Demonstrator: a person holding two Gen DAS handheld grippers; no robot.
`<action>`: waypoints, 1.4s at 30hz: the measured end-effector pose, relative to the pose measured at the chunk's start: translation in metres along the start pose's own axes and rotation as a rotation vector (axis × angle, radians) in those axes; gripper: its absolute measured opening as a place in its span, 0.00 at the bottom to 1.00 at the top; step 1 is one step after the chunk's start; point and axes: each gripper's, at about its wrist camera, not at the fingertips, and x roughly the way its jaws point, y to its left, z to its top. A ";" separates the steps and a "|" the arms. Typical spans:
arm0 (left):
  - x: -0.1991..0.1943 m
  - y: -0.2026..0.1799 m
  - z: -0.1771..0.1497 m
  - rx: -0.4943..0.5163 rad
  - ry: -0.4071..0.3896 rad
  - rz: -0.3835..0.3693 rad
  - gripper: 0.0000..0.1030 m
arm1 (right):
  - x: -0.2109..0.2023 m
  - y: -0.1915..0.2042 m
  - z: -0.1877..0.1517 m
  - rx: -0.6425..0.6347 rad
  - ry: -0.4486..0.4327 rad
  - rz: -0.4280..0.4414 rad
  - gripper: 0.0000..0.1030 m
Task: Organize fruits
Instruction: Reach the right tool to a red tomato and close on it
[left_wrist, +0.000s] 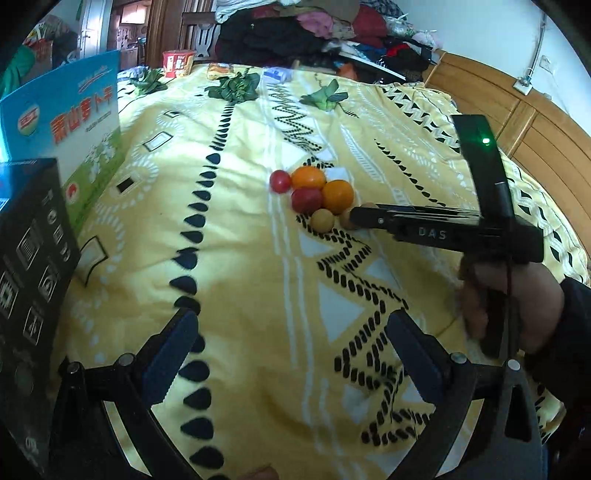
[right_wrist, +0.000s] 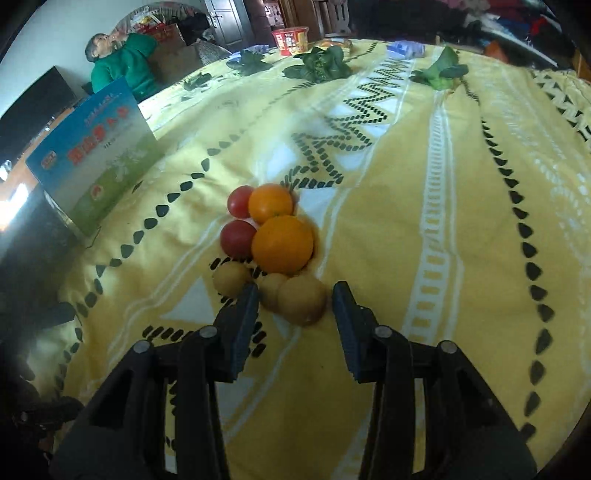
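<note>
A bed spread with a yellow patterned blanket (left_wrist: 240, 258) fills the room, with a wooden headboard (left_wrist: 517, 110) against a white wall (left_wrist: 480, 33), a heap of clothes (left_wrist: 314, 29) behind, and a dark wooden door (right_wrist: 225, 18) beyond.

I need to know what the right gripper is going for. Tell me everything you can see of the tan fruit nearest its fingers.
The tan fruit is small, round and dull yellow-brown, with a matte, faintly speckled skin. It lies on the yellow patterned bedspread at the near end of the fruit cluster, touching a second tan fruit on its left, just below the large orange. It sits between the right gripper fingers; neither visibly presses on it.
</note>
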 end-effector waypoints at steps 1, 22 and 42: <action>0.001 0.001 0.000 -0.003 -0.001 -0.005 1.00 | -0.005 0.000 0.000 0.009 -0.008 0.004 0.30; 0.009 0.022 -0.022 -0.053 -0.013 -0.029 1.00 | 0.022 0.047 0.029 -0.038 0.099 0.032 0.56; 0.007 0.027 -0.026 -0.085 -0.029 -0.078 1.00 | 0.052 0.081 0.085 -0.508 0.145 -0.033 0.49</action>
